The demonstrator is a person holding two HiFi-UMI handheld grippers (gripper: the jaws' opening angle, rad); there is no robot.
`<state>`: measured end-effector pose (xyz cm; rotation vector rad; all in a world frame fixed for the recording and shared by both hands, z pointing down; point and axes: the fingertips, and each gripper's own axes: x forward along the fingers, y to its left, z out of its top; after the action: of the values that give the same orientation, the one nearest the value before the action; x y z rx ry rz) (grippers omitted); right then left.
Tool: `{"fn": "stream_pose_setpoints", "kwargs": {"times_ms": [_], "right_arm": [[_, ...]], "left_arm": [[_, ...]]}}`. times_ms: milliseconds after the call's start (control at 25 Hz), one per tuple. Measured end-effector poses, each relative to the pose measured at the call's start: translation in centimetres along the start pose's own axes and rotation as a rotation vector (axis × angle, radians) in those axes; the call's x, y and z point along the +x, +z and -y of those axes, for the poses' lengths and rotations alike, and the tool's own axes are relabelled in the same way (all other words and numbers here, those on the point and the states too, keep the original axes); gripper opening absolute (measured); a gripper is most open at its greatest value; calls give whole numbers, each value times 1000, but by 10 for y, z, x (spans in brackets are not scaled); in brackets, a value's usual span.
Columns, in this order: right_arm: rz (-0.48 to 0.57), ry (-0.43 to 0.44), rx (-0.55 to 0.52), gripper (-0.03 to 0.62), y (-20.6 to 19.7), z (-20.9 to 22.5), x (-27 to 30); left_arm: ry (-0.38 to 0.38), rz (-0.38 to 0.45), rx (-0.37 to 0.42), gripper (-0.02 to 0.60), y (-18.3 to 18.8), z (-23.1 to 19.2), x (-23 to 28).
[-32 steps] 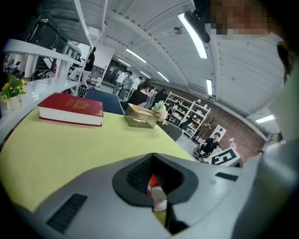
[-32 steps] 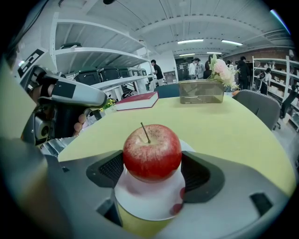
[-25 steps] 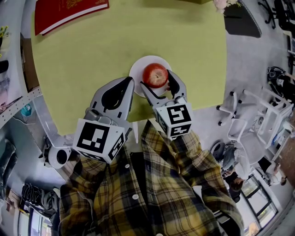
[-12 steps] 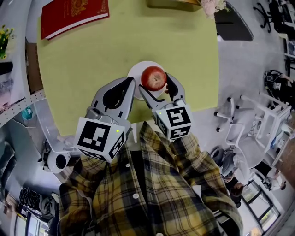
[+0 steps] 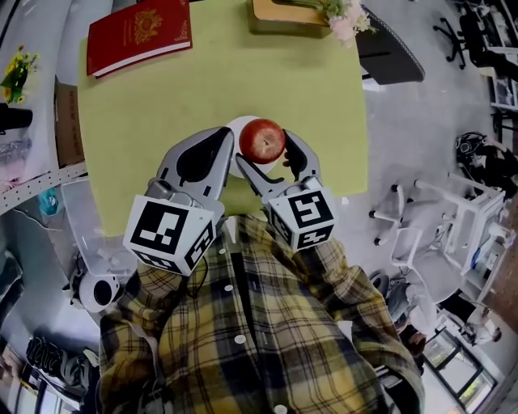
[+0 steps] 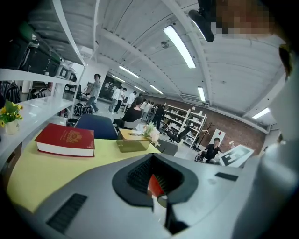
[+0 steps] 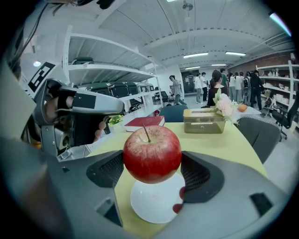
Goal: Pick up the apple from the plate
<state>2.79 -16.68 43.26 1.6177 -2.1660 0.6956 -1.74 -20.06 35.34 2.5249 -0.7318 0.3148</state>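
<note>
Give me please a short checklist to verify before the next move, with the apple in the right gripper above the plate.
1. Apple clamped on both sides by the right gripper: ok.
2. Apple raised off the plate: ok, it hangs above the plate.
3. Left gripper shut and holding nothing: ok.
4. Gap between left gripper and right gripper: cannot tell, they sit very close in the head view.
5. Red book and box far from the apple: ok.
</note>
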Motion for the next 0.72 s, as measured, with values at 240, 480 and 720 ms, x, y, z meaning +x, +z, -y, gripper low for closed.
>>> {"fn": "stream_pose_setpoints", "kwargs": {"times_ms": [240, 480, 720], "right_arm": [[59, 37, -4, 376, 34, -14, -18], [97, 76, -22, 376, 61, -30, -31], [110, 115, -68, 376, 78, -43, -45]], "left_arm": [[16, 53, 22, 6, 27, 4, -11], [29, 89, 19, 5, 44, 5, -22], [61, 110, 24, 5, 53, 0, -36]]}}
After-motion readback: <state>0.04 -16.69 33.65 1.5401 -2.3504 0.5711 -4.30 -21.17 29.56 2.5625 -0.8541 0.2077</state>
